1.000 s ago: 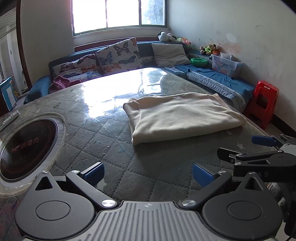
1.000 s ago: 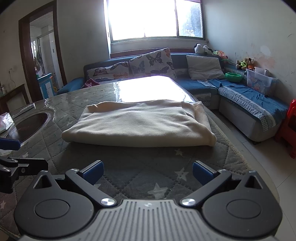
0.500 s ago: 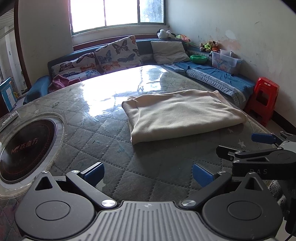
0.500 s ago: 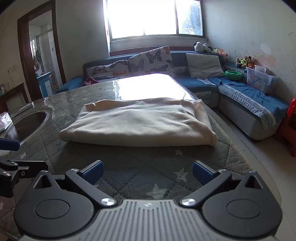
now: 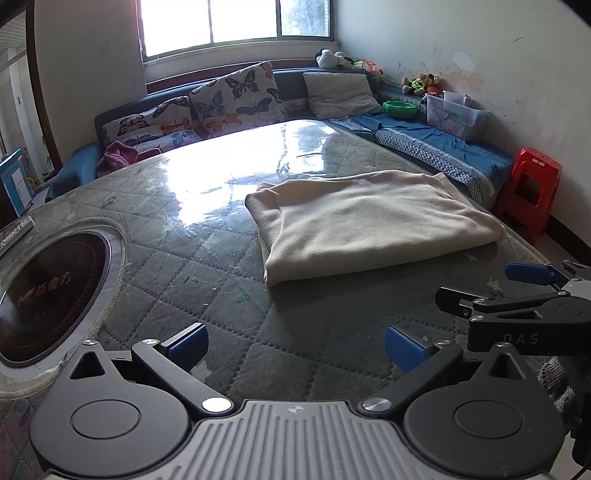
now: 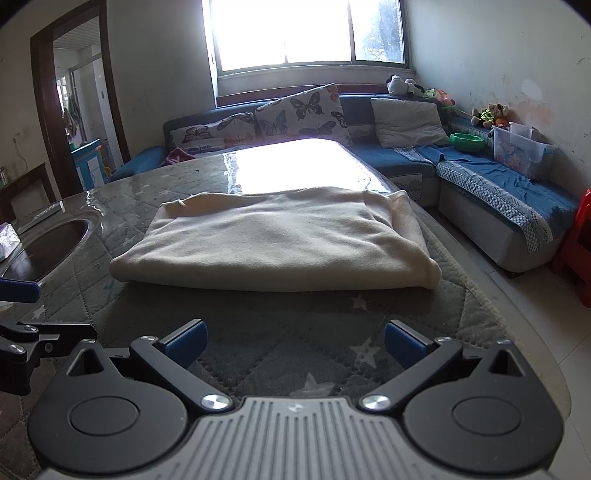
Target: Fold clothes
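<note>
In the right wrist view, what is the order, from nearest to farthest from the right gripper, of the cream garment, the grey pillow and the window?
From the right gripper:
1. Cream garment, folded on the table straight ahead.
2. Grey pillow, on the sofa beyond the table, to the right.
3. Window, in the back wall above the sofa.

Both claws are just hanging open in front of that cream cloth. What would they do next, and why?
Probably ease the right gripper forward to the folded cream garment's near edge: both it and the left gripper are open, empty and short of the cloth.
</note>
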Demonstrator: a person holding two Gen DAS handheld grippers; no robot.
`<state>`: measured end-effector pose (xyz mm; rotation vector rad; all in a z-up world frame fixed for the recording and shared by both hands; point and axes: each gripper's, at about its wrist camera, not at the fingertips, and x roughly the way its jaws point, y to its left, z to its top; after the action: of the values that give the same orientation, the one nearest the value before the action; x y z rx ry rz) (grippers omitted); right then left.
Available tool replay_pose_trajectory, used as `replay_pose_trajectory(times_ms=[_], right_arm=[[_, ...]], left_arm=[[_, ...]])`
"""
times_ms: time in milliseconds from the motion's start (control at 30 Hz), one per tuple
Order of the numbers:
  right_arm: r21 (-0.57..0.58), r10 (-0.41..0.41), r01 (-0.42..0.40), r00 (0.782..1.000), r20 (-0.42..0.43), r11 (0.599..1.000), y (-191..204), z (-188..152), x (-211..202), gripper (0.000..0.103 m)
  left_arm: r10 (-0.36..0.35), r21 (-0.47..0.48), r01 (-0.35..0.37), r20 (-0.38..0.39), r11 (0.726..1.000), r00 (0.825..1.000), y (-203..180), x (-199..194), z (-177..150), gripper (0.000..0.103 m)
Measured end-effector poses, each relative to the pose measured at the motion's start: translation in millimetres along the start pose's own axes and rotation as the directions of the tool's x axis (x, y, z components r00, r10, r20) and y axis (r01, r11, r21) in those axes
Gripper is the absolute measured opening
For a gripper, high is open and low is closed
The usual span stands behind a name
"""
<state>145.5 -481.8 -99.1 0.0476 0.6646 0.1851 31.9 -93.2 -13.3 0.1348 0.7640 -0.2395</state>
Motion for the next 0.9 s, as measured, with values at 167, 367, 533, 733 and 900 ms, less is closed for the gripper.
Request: replay_pose_trajectory(times_ms=[167, 367, 533, 733, 900], right_arm=[[0.004, -0.001, 0.001, 1.000, -0.007, 1.000, -1, 2, 4, 0.103], [0.013, 0.000, 0.000, 1.000, -0.016, 1.000, -5, 5, 10, 0.103], [0.015, -0.001, 0.001, 1.000, -0.022, 1.000, -7, 6, 14, 0.103], [0.017, -0.003, 0.003, 1.000, -0.028, 1.000, -8, 8, 19, 0.103], [0.017, -0.001, 0.001, 1.000, -0.030, 1.000, -8, 10, 22, 0.103]], left_arm=[[0.002, 0.000, -0.002, -0.013, 1.000, 1.000, 0, 7, 3, 0.103], [-0.002, 0.004, 0.002, -0.021, 1.000, 1.000, -1, 12, 8, 0.103], [-0.003, 0.003, 0.003, -0.028, 1.000, 1.000, -1, 17, 10, 0.103], [-0.004, 0.003, 0.004, -0.032, 1.000, 0.999, -1, 21, 13, 0.103], [-0.004, 0.005, 0.004, -0.034, 1.000, 0.999, -2, 24, 15, 0.103]])
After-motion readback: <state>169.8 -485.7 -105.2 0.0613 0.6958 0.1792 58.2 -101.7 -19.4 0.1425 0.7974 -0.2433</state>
